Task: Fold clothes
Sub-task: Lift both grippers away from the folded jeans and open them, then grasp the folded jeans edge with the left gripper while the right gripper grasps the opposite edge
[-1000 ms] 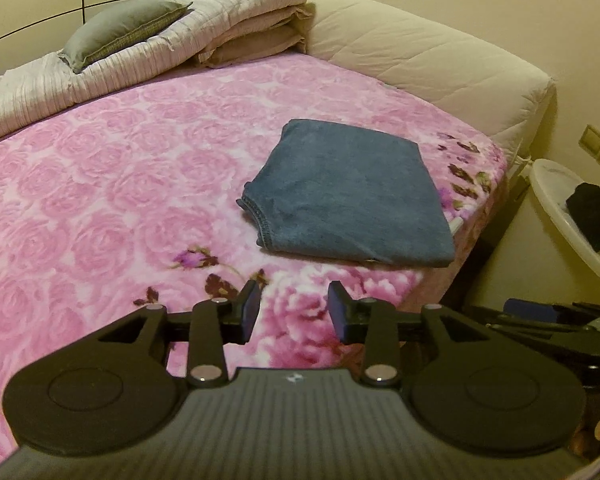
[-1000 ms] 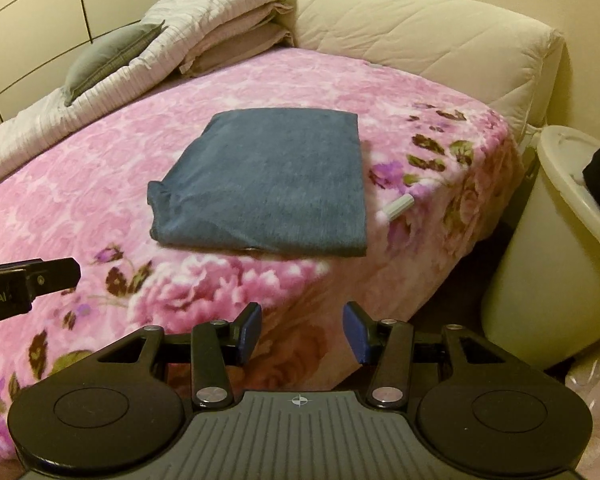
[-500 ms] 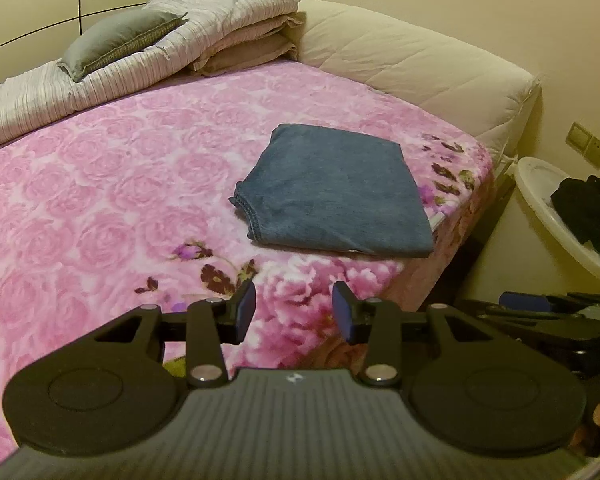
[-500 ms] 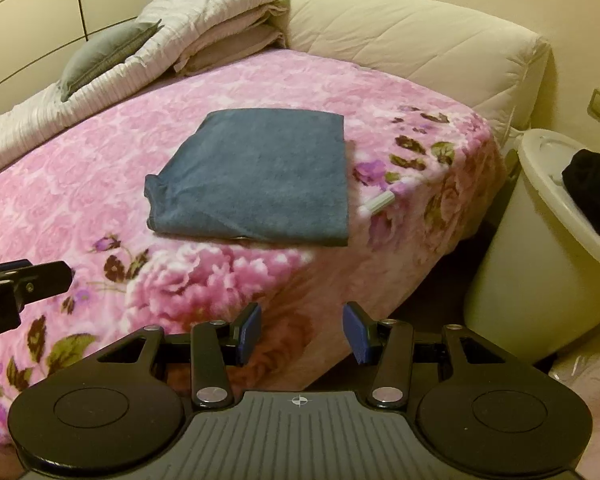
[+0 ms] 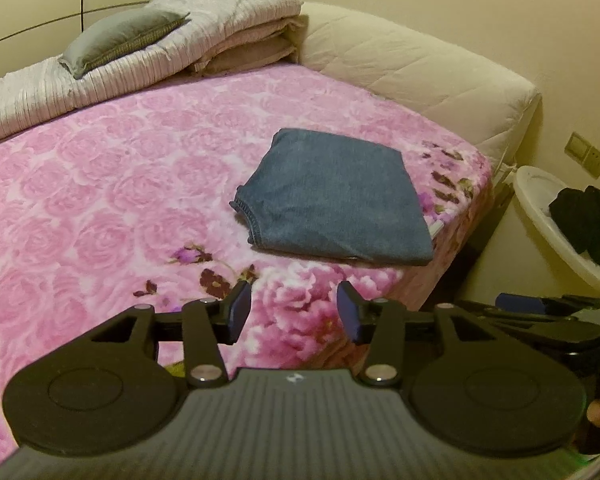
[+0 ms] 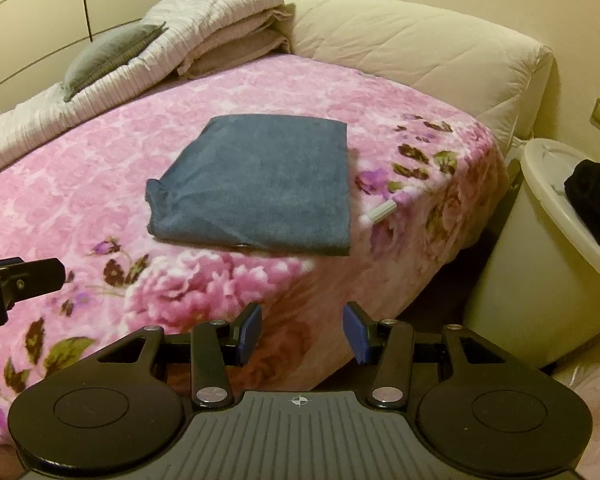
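Note:
A blue garment [image 5: 332,200] lies folded into a flat rectangle on the pink rose-patterned bedspread [image 5: 100,200], near the bed's right corner. It also shows in the right wrist view [image 6: 260,180]. My left gripper [image 5: 292,312] is open and empty, held back from the bed's near edge, short of the garment. My right gripper [image 6: 302,332] is open and empty, off the bed's front edge and below the garment. Part of the left gripper [image 6: 16,280] shows at the left of the right wrist view.
A white laundry basket [image 6: 540,260] holding dark clothes [image 6: 596,200] stands right of the bed. Folded quilts and a grey pillow [image 5: 120,40] lie at the head. A cream duvet [image 5: 420,80] runs along the far side. A small white tag [image 6: 380,213] lies by the garment.
Both grippers have drawn back from the bed a little, so the folded garment looks smaller and farther. Both stay open and empty.

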`<state>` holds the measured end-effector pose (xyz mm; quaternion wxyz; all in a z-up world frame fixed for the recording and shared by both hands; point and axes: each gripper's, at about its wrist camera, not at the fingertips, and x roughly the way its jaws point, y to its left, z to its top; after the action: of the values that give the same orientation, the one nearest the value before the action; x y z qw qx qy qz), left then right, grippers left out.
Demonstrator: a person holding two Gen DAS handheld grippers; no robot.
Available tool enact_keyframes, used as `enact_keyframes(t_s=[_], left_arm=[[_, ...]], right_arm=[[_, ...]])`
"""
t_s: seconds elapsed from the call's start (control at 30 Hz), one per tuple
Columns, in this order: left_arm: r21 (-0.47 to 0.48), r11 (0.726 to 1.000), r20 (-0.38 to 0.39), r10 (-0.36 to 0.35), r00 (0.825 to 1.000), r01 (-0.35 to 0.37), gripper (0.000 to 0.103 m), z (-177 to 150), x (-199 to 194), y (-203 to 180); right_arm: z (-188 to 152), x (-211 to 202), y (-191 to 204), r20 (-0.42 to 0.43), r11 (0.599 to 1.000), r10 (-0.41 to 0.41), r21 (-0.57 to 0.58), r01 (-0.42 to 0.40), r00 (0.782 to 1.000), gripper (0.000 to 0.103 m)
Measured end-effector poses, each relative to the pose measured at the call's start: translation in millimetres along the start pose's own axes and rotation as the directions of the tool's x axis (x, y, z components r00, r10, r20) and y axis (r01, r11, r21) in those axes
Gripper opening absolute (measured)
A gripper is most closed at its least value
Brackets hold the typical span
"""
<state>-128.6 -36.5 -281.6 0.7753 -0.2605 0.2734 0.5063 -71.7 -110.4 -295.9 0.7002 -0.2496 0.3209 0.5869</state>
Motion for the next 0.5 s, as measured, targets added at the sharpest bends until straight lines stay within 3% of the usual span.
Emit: enact_keyframes(t_s=[0.3,0.43,0.5], left_arm=[[-0.015,0.999,-0.047,-0.049,0.998,0.048,0.043,20,51,3],[-0.048,0.988,-0.009,-0.15,0.989,0.149,0.039,28,72,12],[-0.077,0.974,0.008,-0.211,0.977,0.211,0.037,32,85,19]], right_arm=[[19,47,-14,-0.057,1.0,-0.026,0.014,0.026,0.998,0.049],[24,67,-30,-0.063,0.998,-0.005,0.056,0.009,0.998,0.049],[27,73,-44,-0.012,0.993,0.052,0.108,-0.051,0.999,0.049]])
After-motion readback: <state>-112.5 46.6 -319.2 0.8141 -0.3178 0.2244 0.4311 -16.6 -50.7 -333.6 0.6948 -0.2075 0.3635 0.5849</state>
